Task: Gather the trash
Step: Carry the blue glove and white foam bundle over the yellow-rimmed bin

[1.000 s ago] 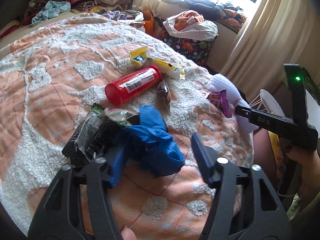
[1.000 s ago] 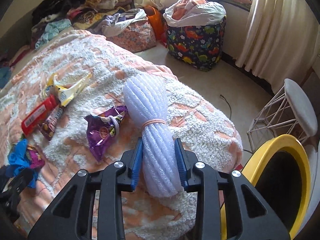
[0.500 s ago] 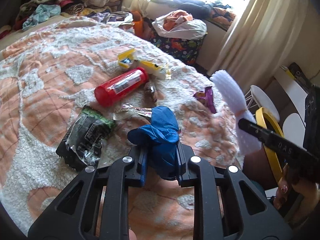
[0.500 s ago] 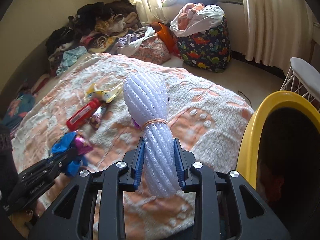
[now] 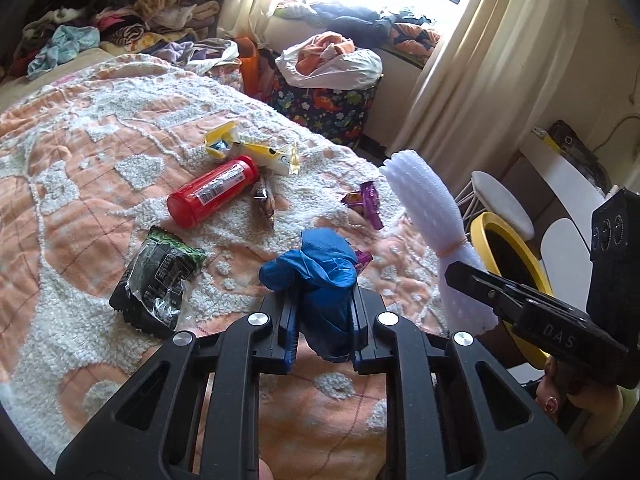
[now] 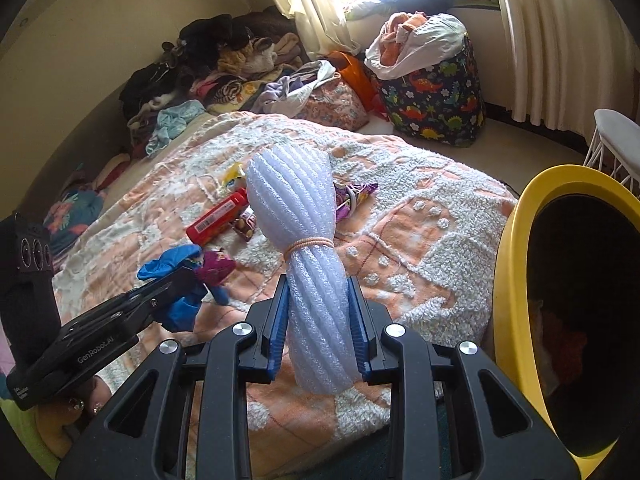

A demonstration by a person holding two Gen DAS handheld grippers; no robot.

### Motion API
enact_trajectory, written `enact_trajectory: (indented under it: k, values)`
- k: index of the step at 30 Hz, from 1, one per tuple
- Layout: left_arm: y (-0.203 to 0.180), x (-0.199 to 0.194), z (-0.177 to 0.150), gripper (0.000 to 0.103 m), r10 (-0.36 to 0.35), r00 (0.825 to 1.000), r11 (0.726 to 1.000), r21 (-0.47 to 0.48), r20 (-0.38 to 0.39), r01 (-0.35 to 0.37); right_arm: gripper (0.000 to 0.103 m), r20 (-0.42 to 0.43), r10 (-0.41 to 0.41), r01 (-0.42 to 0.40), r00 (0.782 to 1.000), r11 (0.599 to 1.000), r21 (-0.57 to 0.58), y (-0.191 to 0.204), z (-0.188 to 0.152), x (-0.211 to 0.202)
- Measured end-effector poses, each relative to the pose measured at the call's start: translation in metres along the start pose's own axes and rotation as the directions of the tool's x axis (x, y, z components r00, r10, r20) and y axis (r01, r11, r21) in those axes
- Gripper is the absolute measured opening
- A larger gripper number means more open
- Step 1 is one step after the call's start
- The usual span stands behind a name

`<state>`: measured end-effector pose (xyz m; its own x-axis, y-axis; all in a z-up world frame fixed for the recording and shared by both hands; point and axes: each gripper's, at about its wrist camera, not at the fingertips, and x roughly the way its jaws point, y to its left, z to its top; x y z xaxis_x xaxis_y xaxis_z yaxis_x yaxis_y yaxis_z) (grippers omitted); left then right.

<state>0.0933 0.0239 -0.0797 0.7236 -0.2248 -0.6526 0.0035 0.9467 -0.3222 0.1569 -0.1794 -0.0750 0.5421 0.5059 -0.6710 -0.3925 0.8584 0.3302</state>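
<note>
**Ana:** Left wrist view first: how are the fingers of the left gripper (image 5: 323, 322) sitting?

**Ben:** They are pinching a crumpled blue glove (image 5: 320, 280), drawn in close with only the bunched material between the pads. The glove is bulging out above the fingertips, and a scrap of purple wrapper (image 6: 214, 266) is clinging to it, seen more clearly from the right wrist view.

**Ana:** Is the glove touching the bed?

**Ben:** It is hanging just over the orange and white bedspread (image 5: 80, 184); I cannot tell whether its lower end is brushing the cover.

**Ana:** And the right gripper (image 6: 320, 330)?

**Ben:** Its blue pads are squeezing the lower part of a white foam netting roll (image 6: 308, 248), below the rubber band around its waist. The fingers are standing a little wider apart than the left ones, since the roll is filling the gap. The roll is pointing up and away from the camera.

**Ana:** Where is the bin?

**Ben:** A yellow-rimmed bin (image 6: 516, 248) is sitting just beside the bed, to the right of the roll.

**Ana:** What is lying on the bed?

**Ben:** A red canister (image 5: 214, 192), a yellow wrapper (image 5: 248, 150) just behind it, a black and green packet (image 5: 158, 280) nearer the left gripper, and a purple snack wrapper (image 5: 366, 202) toward the bed's edge.
</note>
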Motion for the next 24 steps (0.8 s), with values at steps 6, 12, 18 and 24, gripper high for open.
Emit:
enact_trajectory:
  k: [6,12,18,24]
  values:
    - [-0.007,-0.007,0.002,0.013,-0.022,1.0,1.0,0.022,0.017,0.022,0.027,0.028,0.011,-0.011,1.0,1.0,0.008,-0.003,0.002,-0.013]
    - [-0.012,-0.003,0.0,0.013,-0.011,1.0,1.0,0.02,-0.001,0.011,0.027,0.065,0.003,-0.005,0.998,1.0,0.028,-0.013,0.006,-0.027]
    - [-0.028,-0.005,0.003,0.013,-0.039,0.999,0.998,0.051,0.012,0.039,0.027,0.102,-0.015,0.009,0.995,0.998,0.064,-0.029,0.01,-0.043]
    - [-0.045,-0.007,0.006,0.013,-0.064,0.998,0.995,0.077,0.026,0.061,0.027,0.13,-0.027,0.014,0.991,0.995,0.104,-0.046,0.011,-0.057]
